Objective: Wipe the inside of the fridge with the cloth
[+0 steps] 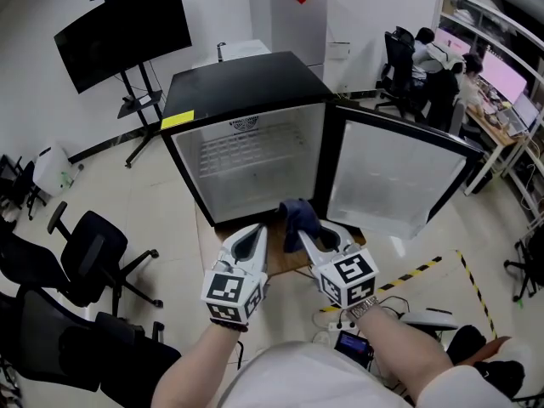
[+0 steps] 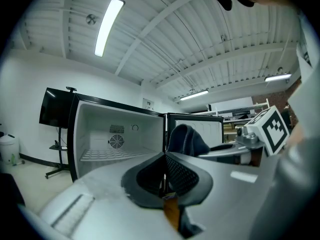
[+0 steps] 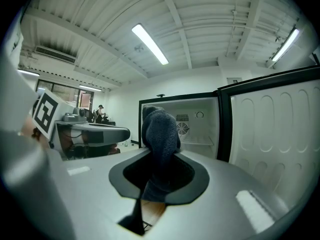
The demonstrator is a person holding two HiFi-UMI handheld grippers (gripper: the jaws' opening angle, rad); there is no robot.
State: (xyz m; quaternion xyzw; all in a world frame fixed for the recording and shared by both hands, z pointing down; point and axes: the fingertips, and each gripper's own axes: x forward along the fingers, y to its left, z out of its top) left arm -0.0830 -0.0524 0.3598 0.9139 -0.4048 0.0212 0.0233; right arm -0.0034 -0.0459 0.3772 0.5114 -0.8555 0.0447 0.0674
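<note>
A small black fridge (image 1: 246, 92) stands on the floor ahead, its door (image 1: 395, 177) swung open to the right. Its white inside (image 1: 251, 164) holds a wire shelf (image 2: 112, 154) and a round fan grille (image 2: 116, 141). My right gripper (image 1: 299, 238) is shut on a dark blue cloth (image 1: 297, 218), which stands up bunched from the jaws (image 3: 161, 134), just before the fridge's opening. My left gripper (image 1: 255, 236) is beside it on the left, shut with nothing between its jaws. Both point level at the fridge.
Black office chairs (image 1: 93, 257) stand at the left. A monitor on a stand (image 1: 127, 28) is behind the fridge. Yellow-black tape (image 1: 425, 270) marks the floor at the right. People sit at desks (image 1: 450, 66) at the far right. A white cabinet (image 1: 297, 15) stands at the back.
</note>
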